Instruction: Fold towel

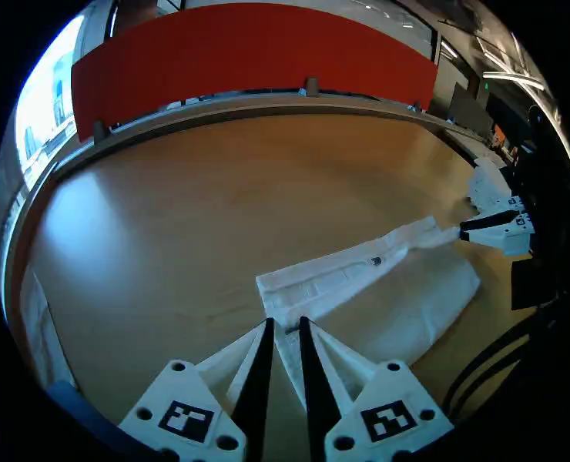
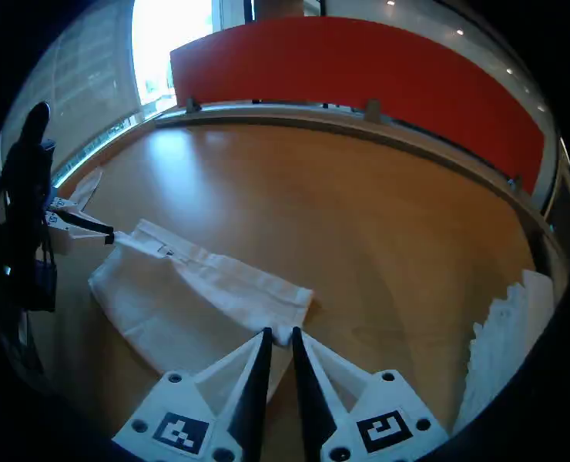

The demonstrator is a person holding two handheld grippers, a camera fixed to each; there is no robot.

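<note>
A white towel (image 1: 339,276) lies part-folded on the wooden table (image 1: 208,200), with a long band of it raised above the lower layer. In the left gripper view my left gripper (image 1: 285,323) is shut on the near corner of that band. My right gripper (image 1: 464,231) pinches the far corner at the right. In the right gripper view the towel (image 2: 208,279) runs from my right gripper (image 2: 279,333), shut on its near corner, to my left gripper (image 2: 109,233) at the left. The band hangs fairly taut between the two.
A red divider panel (image 1: 246,54) stands along the table's far edge. A pile of white cloths (image 2: 508,339) sits at the right of the right gripper view. A person in dark clothing (image 2: 23,200) stands by the table.
</note>
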